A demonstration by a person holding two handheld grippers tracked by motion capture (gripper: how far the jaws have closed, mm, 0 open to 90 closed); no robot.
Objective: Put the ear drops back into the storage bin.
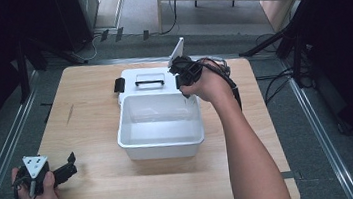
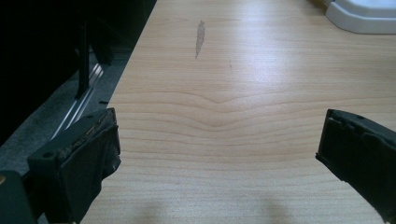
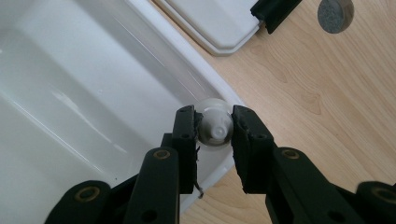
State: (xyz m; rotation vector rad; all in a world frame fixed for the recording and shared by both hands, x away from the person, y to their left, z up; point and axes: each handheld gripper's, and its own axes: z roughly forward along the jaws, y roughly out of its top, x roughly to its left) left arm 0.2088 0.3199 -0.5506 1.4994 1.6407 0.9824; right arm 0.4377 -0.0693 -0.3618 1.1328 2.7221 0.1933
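A white rectangular plastic bin (image 1: 163, 148) stands open at the middle of the wooden table. Its white lid (image 1: 134, 76), with a black handle and black latches, lies flat just behind it. My right gripper (image 1: 183, 78) hovers over the bin's far right corner, and in the right gripper view it (image 3: 214, 129) is shut on a small whitish round object (image 3: 215, 122) with a nub, right above the bin's rim (image 3: 186, 82). My left gripper (image 1: 69, 165) rests near the table's front left corner, its jaws wide open on bare wood (image 2: 217, 149).
A small grey disc (image 3: 334, 14) lies on the table beside the lid's black latch (image 3: 274, 10). The bin's corner (image 2: 362, 19) shows far off in the left gripper view. The table's left edge drops to a dark floor with metal rails (image 1: 0, 160).
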